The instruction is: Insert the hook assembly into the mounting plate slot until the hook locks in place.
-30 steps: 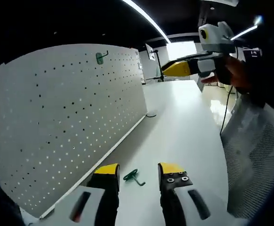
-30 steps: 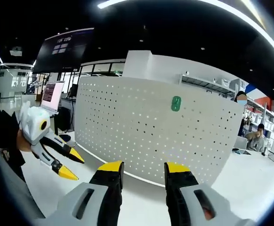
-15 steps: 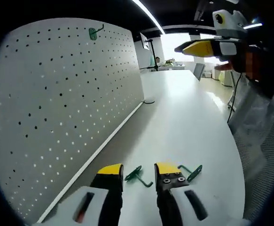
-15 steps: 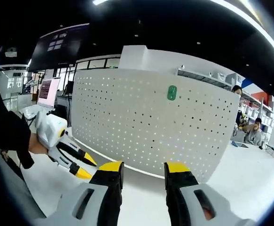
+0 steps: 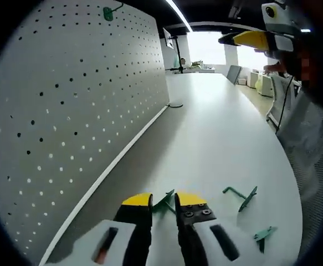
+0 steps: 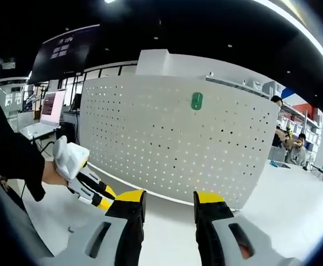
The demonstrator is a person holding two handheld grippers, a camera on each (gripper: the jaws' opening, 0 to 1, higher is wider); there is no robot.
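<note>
A white pegboard stands upright along the white bench, rising to one side of the left tool; one green hook already hangs high on it, straight ahead of the right tool. The left tool, lowered to the bench, has its jaws narrowed around a loose green hook, though whether they grip it cannot be told. Two spare hooks lie just beside it. The right tool hovers well apart with jaws spread and holding nothing. A shallow pinch on the thin wire could let the hook twist or skid away on lifting.
</note>
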